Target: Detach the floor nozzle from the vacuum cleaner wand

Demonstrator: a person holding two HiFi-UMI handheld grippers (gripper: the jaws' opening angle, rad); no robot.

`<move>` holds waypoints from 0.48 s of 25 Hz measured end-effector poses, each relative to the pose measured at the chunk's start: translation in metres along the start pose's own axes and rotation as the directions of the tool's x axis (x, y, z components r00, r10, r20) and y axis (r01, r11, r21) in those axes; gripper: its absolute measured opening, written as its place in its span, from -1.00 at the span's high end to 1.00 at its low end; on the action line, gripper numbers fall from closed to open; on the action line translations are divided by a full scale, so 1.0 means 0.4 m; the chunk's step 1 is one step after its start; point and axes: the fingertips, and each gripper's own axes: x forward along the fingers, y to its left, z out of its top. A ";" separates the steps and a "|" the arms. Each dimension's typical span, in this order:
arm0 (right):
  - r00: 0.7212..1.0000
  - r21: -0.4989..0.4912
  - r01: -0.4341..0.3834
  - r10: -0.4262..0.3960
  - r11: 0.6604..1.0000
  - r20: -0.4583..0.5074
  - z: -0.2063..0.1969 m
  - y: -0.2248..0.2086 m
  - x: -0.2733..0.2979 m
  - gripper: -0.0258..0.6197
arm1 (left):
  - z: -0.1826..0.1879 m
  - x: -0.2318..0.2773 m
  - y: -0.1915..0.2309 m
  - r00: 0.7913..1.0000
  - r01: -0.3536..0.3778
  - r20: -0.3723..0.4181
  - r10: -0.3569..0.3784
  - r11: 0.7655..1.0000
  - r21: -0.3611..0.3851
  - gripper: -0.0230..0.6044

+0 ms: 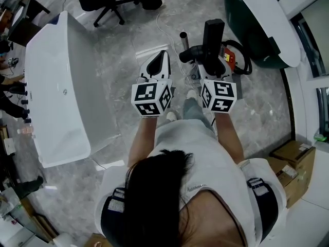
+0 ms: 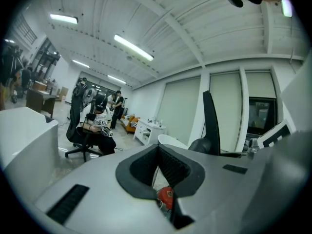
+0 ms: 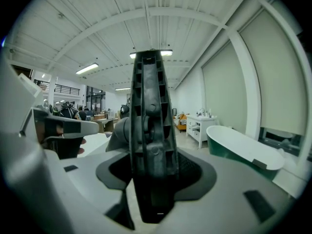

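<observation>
- The right gripper (image 1: 213,62) is clamped on the black ribbed upright (image 1: 213,32) of the vacuum cleaner (image 1: 201,53); seen along its own jaws, the right gripper (image 3: 151,167) has that black ribbed upright (image 3: 151,126) filling the space between its pads, which stand wide apart on either flank of it
- The left gripper (image 1: 160,55) has its jaws fully together and nothing in them; it hangs just left of the vacuum cleaner, apart from it; looking along the left gripper (image 2: 159,152), a red part (image 2: 165,197) shows low down beyond the closed pads
- The vacuum cleaner stands on the grey marbled floor (image 1: 257,117), right in front of the person; a metal tube (image 1: 183,37) rises at its left side, and the red part (image 1: 229,58) with a black hose looped round it sits at its right; the floor nozzle itself I cannot pick out from here
- A white bathtub (image 1: 56,86) lies well off to the left; a dark green bathtub (image 1: 257,19) sits at the far right; an office chair (image 1: 114,8) is at the far side; cardboard boxes (image 1: 294,158) are stacked at the near right
</observation>
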 end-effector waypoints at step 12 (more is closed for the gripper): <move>0.998 -0.047 0.063 -0.062 0.997 0.022 0.001 0.011 -0.018 0.18 | -0.026 -0.003 -0.028 0.997 -0.055 -0.055 0.056 0.998 0.035 0.92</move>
